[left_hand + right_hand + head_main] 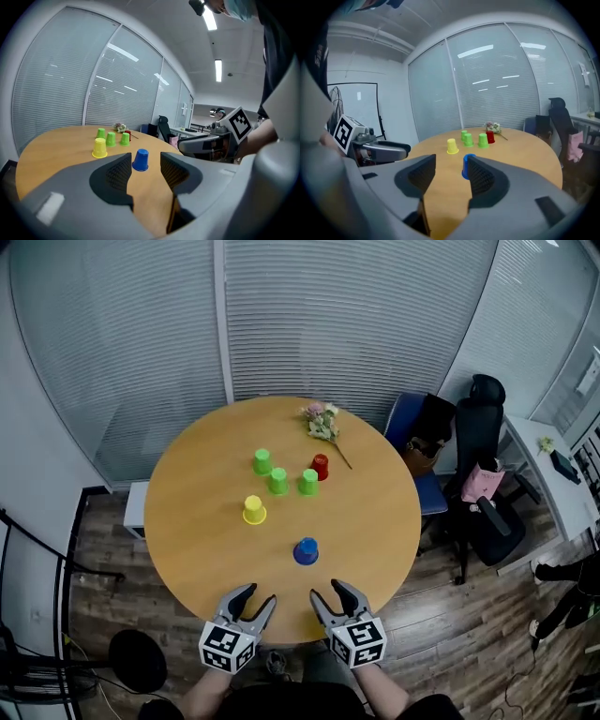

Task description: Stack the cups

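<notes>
Cups upside down, none stacked. blue cup [306, 551] sits alone; yellow cup [253, 510], green cups [278, 481] and red cup [320, 466] lie beyond it. left gripper [260, 596] and right gripper [327, 592] are part-open and empty, on the near side of blue, which is probably the first pick.

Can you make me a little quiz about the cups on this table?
1. How many small green plastic cups stand upside down on the round wooden table?
2. Which cup is nearest the left gripper and the right gripper? A: red plastic cup. B: blue plastic cup. C: yellow plastic cup.
3. True or false: both grippers are open and empty.
Key: 1: three. 2: B. 3: true.
</notes>
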Motion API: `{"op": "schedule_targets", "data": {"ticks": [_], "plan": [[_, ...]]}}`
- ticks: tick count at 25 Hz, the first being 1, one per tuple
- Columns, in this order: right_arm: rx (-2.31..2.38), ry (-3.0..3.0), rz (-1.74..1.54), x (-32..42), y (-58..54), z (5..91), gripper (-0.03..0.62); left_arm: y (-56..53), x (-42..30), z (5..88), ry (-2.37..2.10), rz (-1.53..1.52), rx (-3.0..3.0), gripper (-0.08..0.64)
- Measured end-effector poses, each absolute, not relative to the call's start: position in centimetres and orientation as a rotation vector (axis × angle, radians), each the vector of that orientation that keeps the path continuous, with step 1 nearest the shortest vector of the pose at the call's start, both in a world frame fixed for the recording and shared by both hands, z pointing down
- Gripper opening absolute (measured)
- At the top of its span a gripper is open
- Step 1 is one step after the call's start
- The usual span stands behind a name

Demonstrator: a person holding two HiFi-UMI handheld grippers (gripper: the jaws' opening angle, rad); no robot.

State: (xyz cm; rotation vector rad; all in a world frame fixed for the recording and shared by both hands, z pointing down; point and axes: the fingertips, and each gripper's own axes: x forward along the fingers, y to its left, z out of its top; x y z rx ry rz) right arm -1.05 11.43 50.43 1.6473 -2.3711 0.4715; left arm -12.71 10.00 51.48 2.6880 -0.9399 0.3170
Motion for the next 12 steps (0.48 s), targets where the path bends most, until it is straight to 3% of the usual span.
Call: {"op": "schedule_targets", "data": {"ticks": [12], "plan": [[1.380,-2.338,0.389,0.1,2.7,55.4,0.235,4.6,-10.5,54.2,-1.031,0.343,2.588,0.178]]}}
